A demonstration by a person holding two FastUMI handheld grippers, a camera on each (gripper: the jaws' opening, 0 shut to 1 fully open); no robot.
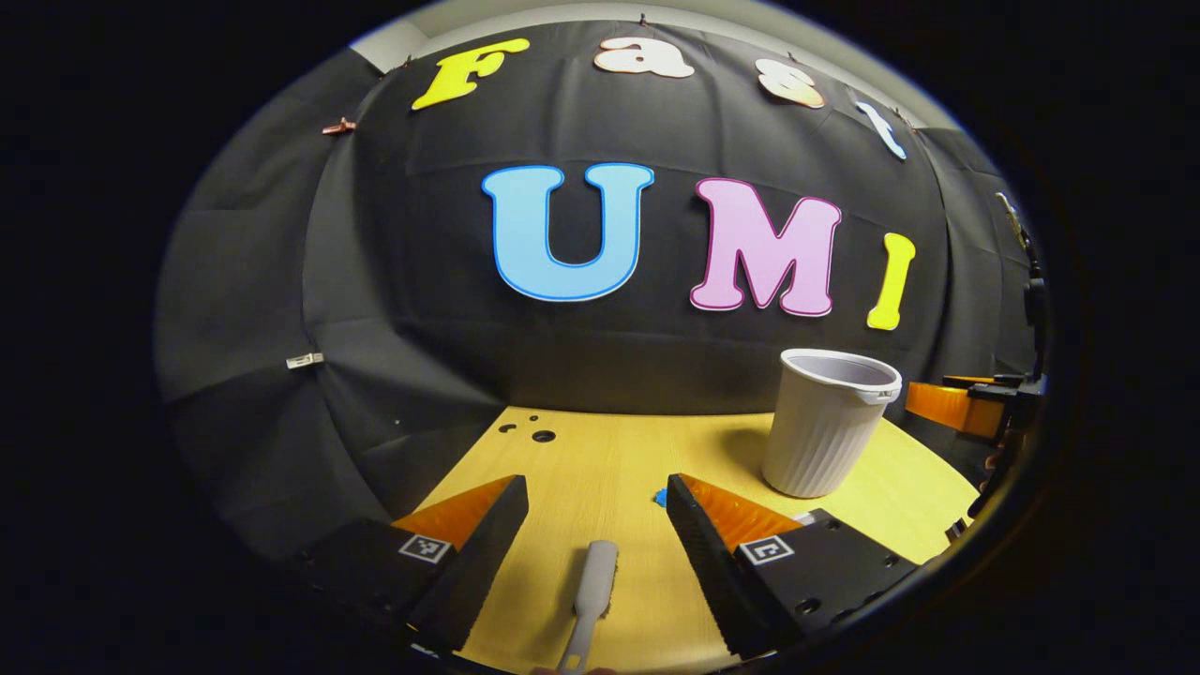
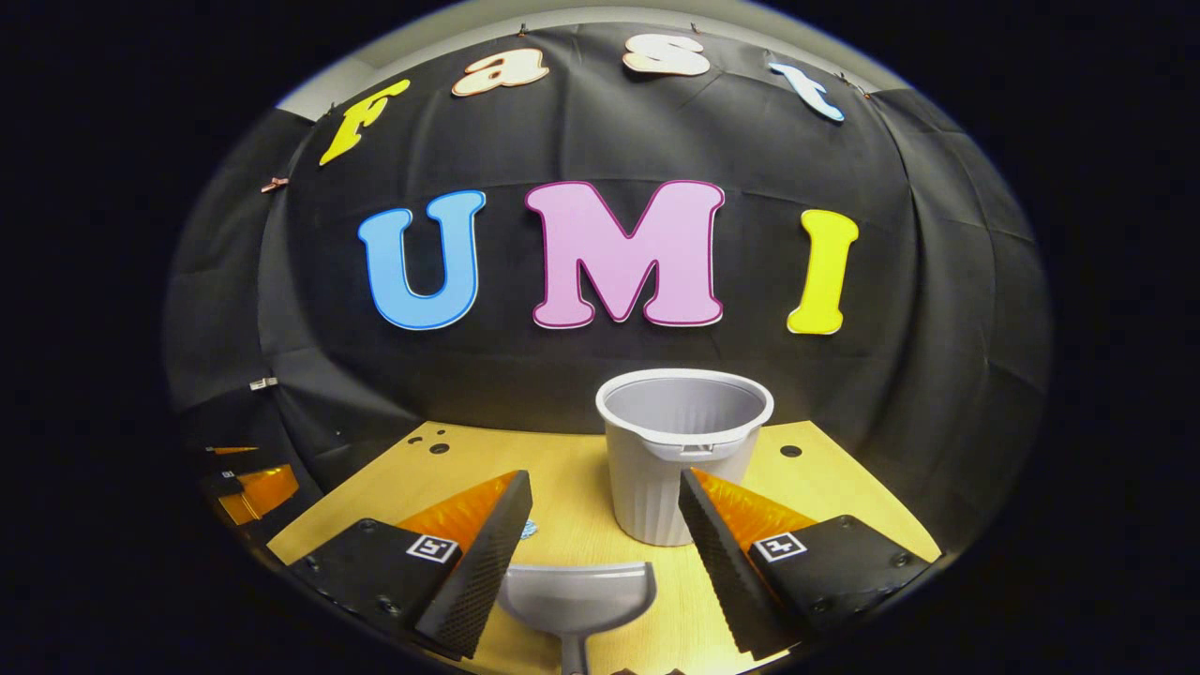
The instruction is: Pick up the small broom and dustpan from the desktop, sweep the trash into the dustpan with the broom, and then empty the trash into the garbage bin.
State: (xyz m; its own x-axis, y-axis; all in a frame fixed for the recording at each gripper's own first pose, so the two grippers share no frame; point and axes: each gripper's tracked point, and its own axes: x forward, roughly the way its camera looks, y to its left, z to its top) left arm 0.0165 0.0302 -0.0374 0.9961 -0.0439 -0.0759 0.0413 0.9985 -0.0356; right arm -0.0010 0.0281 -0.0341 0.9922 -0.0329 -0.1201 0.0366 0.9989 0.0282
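In the left gripper view the small grey broom [image 1: 592, 595] lies on the wooden desktop [image 1: 600, 450], pointing away between my left gripper's fingers. The left gripper [image 1: 595, 487] is open and hangs just above it, touching nothing. A blue scrap of trash [image 1: 660, 497] peeks out by the right fingertip. In the right gripper view the grey dustpan [image 2: 577, 592] rests flat on the desktop [image 2: 562, 469] with its mouth facing away. The right gripper [image 2: 605, 478] stands open over it. The grey ribbed garbage bin [image 2: 682, 450] stands upright just beyond, and a blue scrap [image 2: 530, 530] lies beside the left finger.
The bin [image 1: 827, 422] stands at the right back of the table in the left gripper view, with the other gripper [image 1: 966, 408] past it at the edge. Small holes [image 1: 542, 436] mark the desktop's far left corner. The black cloth wall closes the back.
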